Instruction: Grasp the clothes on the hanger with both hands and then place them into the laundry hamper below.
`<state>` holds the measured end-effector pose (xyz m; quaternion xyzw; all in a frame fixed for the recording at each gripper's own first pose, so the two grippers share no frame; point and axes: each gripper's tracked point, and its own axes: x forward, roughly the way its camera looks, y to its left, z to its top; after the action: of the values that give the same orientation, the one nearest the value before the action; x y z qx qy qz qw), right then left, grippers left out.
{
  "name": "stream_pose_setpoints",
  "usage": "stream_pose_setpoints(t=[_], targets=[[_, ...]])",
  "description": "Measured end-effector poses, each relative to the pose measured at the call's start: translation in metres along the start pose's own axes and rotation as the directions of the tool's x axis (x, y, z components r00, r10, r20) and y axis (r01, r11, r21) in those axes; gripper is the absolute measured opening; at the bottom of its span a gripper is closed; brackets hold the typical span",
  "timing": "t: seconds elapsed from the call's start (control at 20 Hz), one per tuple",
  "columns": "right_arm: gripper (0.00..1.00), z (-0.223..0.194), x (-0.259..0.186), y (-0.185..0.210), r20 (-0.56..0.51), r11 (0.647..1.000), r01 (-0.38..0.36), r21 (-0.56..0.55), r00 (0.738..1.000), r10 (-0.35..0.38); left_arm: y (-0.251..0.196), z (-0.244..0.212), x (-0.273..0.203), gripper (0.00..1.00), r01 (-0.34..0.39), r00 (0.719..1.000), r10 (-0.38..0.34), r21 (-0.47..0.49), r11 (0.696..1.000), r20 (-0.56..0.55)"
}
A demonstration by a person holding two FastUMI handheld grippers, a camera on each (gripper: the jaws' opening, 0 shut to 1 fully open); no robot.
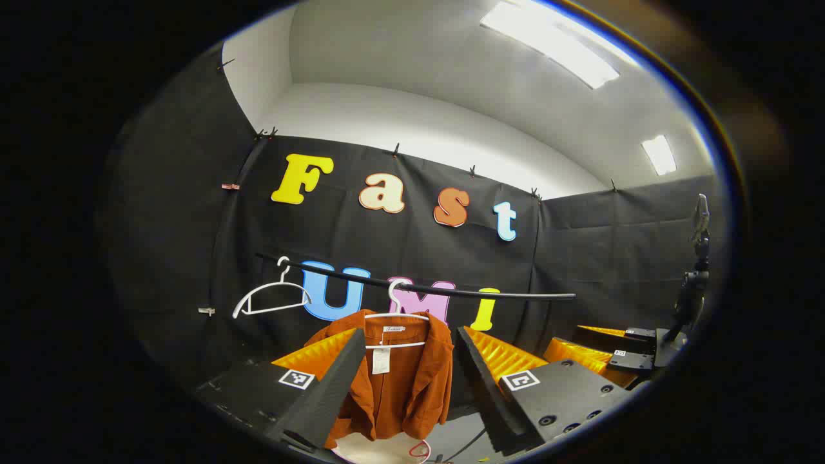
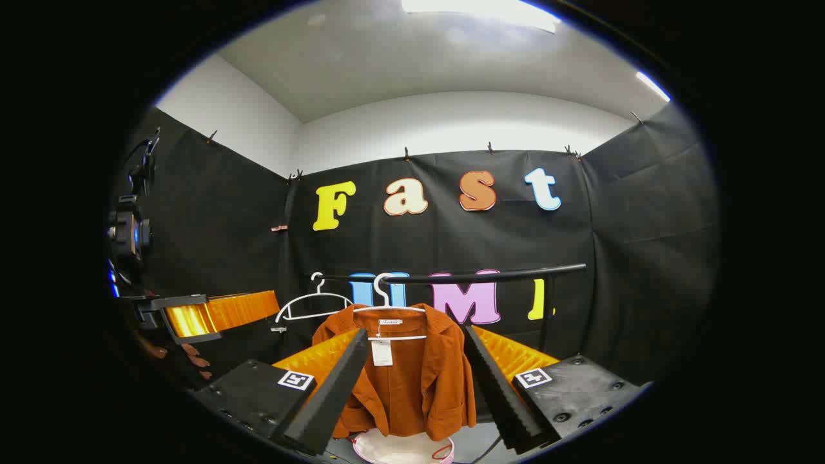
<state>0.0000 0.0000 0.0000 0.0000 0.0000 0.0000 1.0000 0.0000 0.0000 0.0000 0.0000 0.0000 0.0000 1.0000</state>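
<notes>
**Both grippers open before the hanging jacket**

The left gripper has its jaws spread wide, nothing between them; the rust-orange jacket hangs beyond the gap, well clear of the fingers. The right gripper is the same, jaws released and framing that jacket without touching it.

The jacket sits on a white hanger hooked over a black rail, its collar open and a paper tag dangling at the neck. A second white hanger hangs bare on the rail, farther along to one side. No object stands between either gripper and the cloth.

Directly under the jacket's hem, the rim of a white laundry hamper shows at the bottom edge; what lies inside it cannot be seen. From the left gripper view the same hamper peeks out below the hem.

In the right gripper view, the other gripper is off to the side with a hand beneath it.
</notes>
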Motion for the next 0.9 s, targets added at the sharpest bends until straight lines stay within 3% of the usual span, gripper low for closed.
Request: stream_pose_setpoints(t=[0.05, 0.35, 0.4, 0.5, 0.55, 0.9], targets=[[0.99, -0.002, -0.001, 0.001, -0.008, 1.000, -0.004, 0.005, 1.000, 0.004, 0.001, 0.001, 0.001, 0.90, -0.005, 1.000, 0.005, 0.006, 1.000, 0.008], [0.98, 0.012, 0.003, 0.001, 0.022, 1.000, -0.007, -0.008, 1.000, 0.007, -0.004, 0.001, 0.001, 0.90, 0.009, 1.000, -0.009, 0.009, 1.000, 0.017], [0.98, 0.014, 0.002, 0.001, 0.025, 1.000, -0.009, -0.011, 1.000, 0.009, -0.004, 0.000, 0.002, 0.85, 0.008, 1.000, -0.008, 0.010, 1.000, 0.015], [0.98, 0.016, 0.003, 0.001, 0.030, 1.000, -0.011, -0.016, 0.999, 0.012, -0.005, -0.002, 0.004, 0.85, 0.006, 1.000, -0.006, 0.014, 1.000, 0.011], [0.98, 0.016, 0.003, 0.001, 0.030, 1.000, -0.011, -0.015, 0.999, 0.012, -0.004, -0.003, 0.005, 0.90, 0.003, 1.000, -0.003, 0.019, 1.000, 0.008], [0.98, 0.018, 0.012, -0.001, 0.028, 1.000, -0.007, 0.004, 1.000, 0.007, 0.002, -0.005, 0.010, 0.90, -0.001, 1.000, 0.001, 0.007, 1.000, 0.000]])
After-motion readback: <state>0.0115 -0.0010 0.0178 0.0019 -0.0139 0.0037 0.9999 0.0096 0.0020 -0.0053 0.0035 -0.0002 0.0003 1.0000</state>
